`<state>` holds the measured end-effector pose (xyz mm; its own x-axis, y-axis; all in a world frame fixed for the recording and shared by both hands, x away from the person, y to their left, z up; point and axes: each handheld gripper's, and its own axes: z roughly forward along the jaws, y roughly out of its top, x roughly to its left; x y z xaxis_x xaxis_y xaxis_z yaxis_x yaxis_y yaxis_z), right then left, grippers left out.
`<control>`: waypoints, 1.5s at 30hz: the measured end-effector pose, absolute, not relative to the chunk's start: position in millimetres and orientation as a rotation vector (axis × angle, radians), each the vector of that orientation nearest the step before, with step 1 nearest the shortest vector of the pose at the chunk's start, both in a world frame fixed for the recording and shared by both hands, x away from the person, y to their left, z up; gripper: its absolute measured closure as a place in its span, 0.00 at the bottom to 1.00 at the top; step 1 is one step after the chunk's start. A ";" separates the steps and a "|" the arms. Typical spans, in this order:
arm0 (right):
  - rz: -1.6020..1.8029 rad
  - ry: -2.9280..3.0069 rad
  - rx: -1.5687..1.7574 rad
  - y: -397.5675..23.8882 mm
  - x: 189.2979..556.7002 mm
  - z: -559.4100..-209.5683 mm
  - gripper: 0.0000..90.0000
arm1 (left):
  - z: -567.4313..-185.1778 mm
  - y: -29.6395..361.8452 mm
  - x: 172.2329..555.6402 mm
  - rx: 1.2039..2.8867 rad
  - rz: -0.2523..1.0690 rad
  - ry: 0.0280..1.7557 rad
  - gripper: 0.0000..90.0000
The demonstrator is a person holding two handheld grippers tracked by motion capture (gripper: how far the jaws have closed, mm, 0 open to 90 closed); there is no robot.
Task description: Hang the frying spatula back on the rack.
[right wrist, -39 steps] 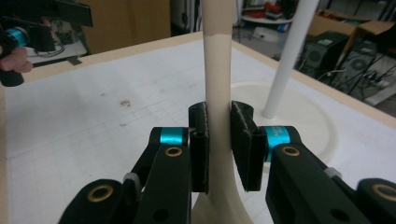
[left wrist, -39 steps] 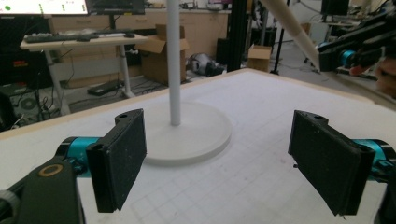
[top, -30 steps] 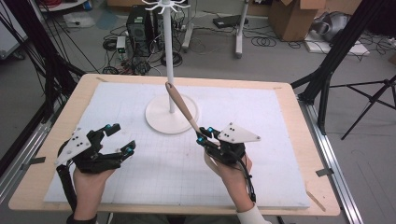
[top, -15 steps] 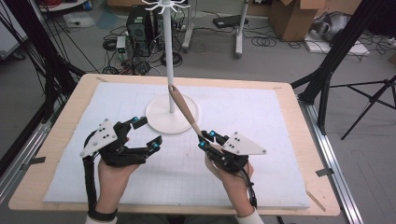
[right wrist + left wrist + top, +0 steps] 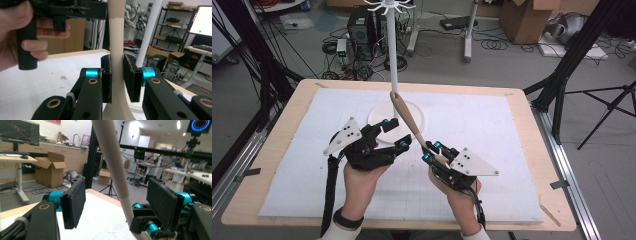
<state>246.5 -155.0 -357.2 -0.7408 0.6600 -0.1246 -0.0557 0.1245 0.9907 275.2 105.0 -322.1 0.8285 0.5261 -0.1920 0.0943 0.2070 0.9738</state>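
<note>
My right gripper (image 5: 430, 151) clamps the lower end of a long beige spatula-like utensil with a two-tone handle (image 5: 404, 112); its shaft stands upright between my two black pads (image 5: 107, 75), pressed on both sides, and slants up and away from them toward a white pole stand with hooks on a round white base (image 5: 392, 55).

My left gripper (image 5: 393, 134) sits just beside the right one. Its jaws have just been closing but stand fairly wide, and the utensil's shaft passes between the pads (image 5: 75, 202) without touching either, nearer the far pad.

I judge this a handover or second grip: next, the left jaws need to close squarely on the shaft above the right grip.

No containers are on the white foam mat (image 5: 512, 165) under both grippers.
</note>
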 end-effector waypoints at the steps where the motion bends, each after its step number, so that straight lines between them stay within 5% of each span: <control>1: 1.669 1.852 0.583 -155.0 246.5 -357.2 0.86 | -322.1 105.0 275.2 1.346 0.323 0.557 0.36; 13: 1.677 1.817 0.555 -149.6 242.7 -359.0 0.86 | -322.2 93.2 281.0 1.331 0.245 0.588 0.48; 30: 1.637 1.782 0.551 -144.8 239.5 -361.7 0.86 | -321.2 89.7 283.0 1.305 0.214 0.599 0.81; 39: 1.634 1.785 0.554 -144.8 242.1 -362.4 0.86 | -320.5 89.7 288.3 1.315 0.159 0.573 0.85; 45: 1.652 1.828 0.572 -146.2 247.2 -360.8 0.70 | -317.0 90.9 295.6 1.356 0.132 0.538 0.85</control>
<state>247.2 -146.2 -360.8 -0.7252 0.6727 -0.1467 -0.0778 0.1316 0.9882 295.6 90.9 -317.0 0.8720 0.3935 -0.2910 0.2149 0.2264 0.9500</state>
